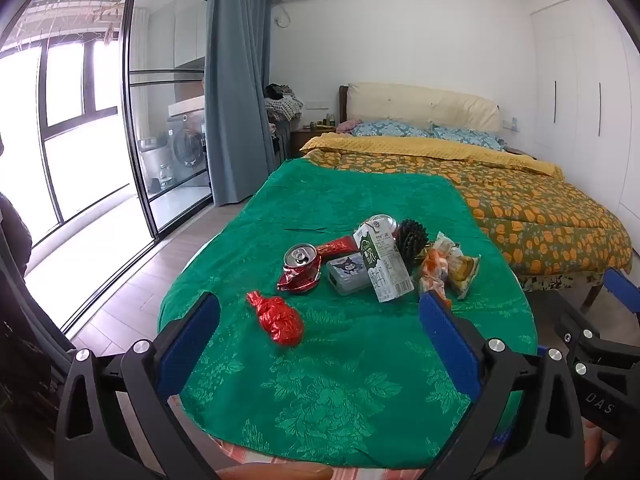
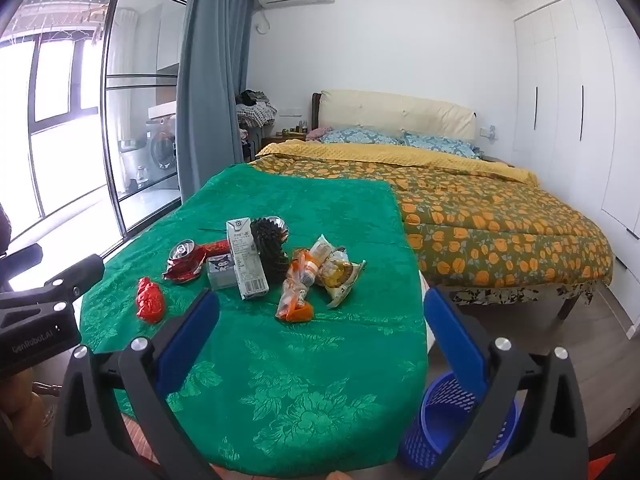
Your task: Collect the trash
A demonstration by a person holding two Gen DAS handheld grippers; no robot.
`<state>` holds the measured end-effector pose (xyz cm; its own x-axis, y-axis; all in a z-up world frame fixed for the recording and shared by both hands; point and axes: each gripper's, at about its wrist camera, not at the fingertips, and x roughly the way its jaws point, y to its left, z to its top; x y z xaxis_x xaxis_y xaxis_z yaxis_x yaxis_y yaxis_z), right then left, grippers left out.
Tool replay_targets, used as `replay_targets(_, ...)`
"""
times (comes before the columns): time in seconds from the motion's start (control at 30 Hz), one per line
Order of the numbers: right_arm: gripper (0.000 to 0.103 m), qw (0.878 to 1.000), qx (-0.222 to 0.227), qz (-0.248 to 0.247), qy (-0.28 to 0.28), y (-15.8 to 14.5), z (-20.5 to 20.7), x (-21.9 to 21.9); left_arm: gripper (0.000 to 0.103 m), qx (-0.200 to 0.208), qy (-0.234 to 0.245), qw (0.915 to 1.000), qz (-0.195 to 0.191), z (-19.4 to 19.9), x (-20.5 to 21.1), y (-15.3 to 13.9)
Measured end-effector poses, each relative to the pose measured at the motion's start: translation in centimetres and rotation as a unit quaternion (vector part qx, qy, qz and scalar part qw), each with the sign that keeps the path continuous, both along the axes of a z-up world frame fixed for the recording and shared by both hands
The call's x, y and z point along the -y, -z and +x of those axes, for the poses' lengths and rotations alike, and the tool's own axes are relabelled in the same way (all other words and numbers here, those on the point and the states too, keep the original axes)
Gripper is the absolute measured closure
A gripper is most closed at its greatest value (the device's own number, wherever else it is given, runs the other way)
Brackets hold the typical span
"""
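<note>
Green tablecloth [image 1: 340, 380], trash pile [image 1: 360, 256] beyond left claw [image 1: 320, 320]

A crumpled red foil wrapper [image 1: 276, 319] lies alone on the green-clothed desk [image 1: 340, 380], nearest the cameras. Behind it sits a crushed red can [image 1: 301, 268], top open, beside a small grey box [image 1: 347, 276]. A white-and-green milk carton [image 1: 383, 266] stands tilted. Right of it, orange and yellow snack wrappers [image 2: 316, 280] lie heaped. A blue mesh bin [image 2: 452, 420] stands on the floor beside the desk.
</note>
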<state>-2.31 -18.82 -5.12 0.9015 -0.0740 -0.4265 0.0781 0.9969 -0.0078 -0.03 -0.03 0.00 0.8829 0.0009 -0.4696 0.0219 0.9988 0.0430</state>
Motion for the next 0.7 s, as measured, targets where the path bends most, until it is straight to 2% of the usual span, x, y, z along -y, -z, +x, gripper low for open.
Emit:
replay_targets(0.27,0.004,1.0,0.003,-0.005,0.0,0.02,0.12,-0.13,0.004,-0.001,0.004,1.0,0.0,-0.14,-0.05,0.84)
replay_targets(0.7,0.004,1.0,0.005,-0.006,0.002,-0.13,-0.23,-0.11,0.004,-0.008,0.002,0.9999,0.005,0.15,0.46,0.46)
